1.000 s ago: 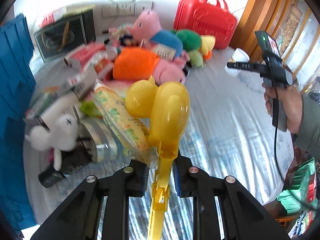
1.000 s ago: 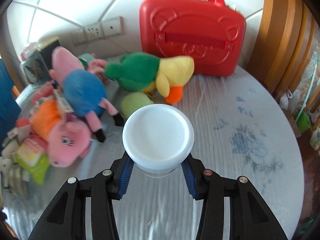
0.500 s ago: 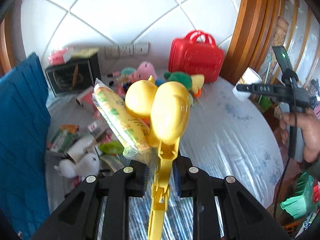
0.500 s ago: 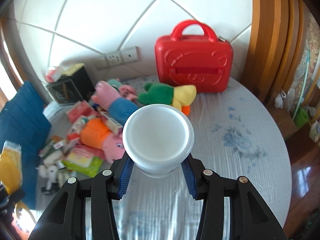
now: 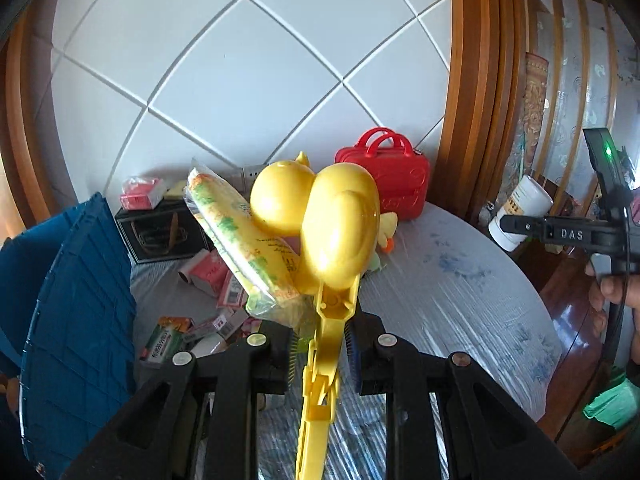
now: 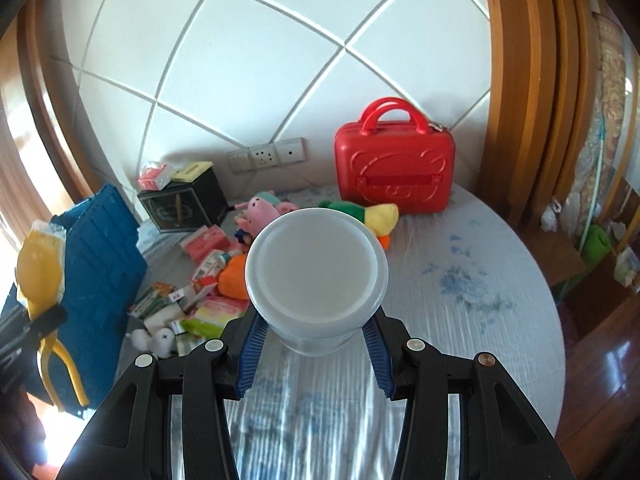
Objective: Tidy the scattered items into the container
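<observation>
Both my grippers are loaded and raised above the tabletop (image 6: 500,320). Much of the blue container (image 5: 80,320), left of my left jaws, is cut off, its contents hidden. Bare cloth lies right of both jaws. My left gripper (image 5: 320,352) clenches a yellow duck-shaped tong (image 5: 340,232) with a wrapped packet (image 5: 240,248); my right gripper (image 6: 312,344) grasps a white jar (image 6: 316,268), hiding toys behind.

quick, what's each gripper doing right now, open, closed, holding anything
Left gripper: closed on yellow duck tongs and a snack packet.
Right gripper: closed on white jar.
</observation>
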Demonstrator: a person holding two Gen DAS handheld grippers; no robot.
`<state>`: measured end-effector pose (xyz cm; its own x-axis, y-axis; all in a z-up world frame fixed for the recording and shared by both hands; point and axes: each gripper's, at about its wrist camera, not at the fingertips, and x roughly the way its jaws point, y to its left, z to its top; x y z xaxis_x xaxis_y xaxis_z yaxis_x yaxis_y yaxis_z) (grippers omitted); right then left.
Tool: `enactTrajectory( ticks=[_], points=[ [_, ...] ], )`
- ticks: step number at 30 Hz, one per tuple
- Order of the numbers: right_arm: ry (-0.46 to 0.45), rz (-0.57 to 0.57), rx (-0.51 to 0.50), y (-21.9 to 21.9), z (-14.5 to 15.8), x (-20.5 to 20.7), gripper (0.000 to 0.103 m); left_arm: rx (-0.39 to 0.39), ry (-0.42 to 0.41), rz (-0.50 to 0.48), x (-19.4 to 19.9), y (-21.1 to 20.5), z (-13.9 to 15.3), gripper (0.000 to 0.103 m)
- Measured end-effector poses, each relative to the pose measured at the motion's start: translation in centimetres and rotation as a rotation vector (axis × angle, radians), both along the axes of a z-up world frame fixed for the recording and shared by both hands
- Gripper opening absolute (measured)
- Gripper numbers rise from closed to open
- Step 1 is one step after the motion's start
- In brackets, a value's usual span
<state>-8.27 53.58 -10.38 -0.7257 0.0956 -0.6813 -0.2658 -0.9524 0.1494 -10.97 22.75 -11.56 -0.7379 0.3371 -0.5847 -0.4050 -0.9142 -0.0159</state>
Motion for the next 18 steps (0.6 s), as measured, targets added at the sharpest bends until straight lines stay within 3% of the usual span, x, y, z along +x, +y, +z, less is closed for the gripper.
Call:
enactTrajectory(
  ticks=[18],
  points=[
    [0.045, 0.020, 0.031, -2.5, 2.1, 3.1, 0.045, -0.005, 0.059, 0.001, 1.7, -0.4, 3.4, 0.020]
  ],
)
